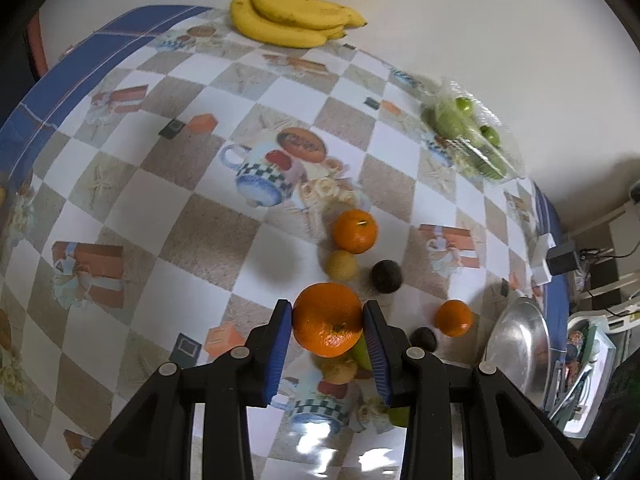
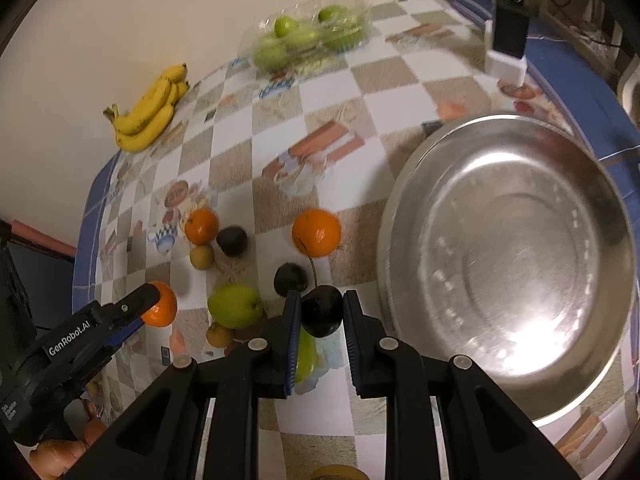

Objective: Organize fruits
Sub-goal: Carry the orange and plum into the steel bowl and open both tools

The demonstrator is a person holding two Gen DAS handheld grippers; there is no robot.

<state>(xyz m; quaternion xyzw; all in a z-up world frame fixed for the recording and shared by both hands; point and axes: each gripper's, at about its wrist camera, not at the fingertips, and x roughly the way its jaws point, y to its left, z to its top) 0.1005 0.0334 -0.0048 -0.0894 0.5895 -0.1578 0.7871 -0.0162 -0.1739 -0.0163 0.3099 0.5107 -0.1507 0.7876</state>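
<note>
Orange peel is bulging slightly past the blue pads of the left gripper [image 1: 327, 322], which is clamping a mandarin [image 1: 327, 319] across its widest part, stem end facing the camera. The fruit is hanging clear above the checked tablecloth [image 1: 200, 216], over the loose cluster of fruit below. It is looking firm but springy, light, with a dimpled skin that is giving the ribbed pads good purchase; a squeeze across the equator, as now, is suiting it better than one over the stem, where the peel could tear.

The right gripper [image 2: 321, 314] is pinching a dark plum [image 2: 321, 311] between nearly closed jaws, the pads pressing on both flanks and its thin stalk sticking up behind it. This fruit is smaller, smooth and waxy, so it is probably more slippery and easier to bruise; a gentle, centred hold is the safer bet. It is being held above the cloth just beside the steel bowl [image 2: 400, 216], which is standing empty.

Still lying on the cloth are two more mandarins [image 2: 201, 226] [image 2: 316, 233], two dark plums [image 2: 232, 241] [image 2: 291, 279], a green apple [image 2: 234, 306] and small yellowish fruits [image 2: 201, 257]. Bananas [image 2: 149, 114] and a clear pack of green fruit [image 2: 308, 34] are sitting well apart by the wall.
</note>
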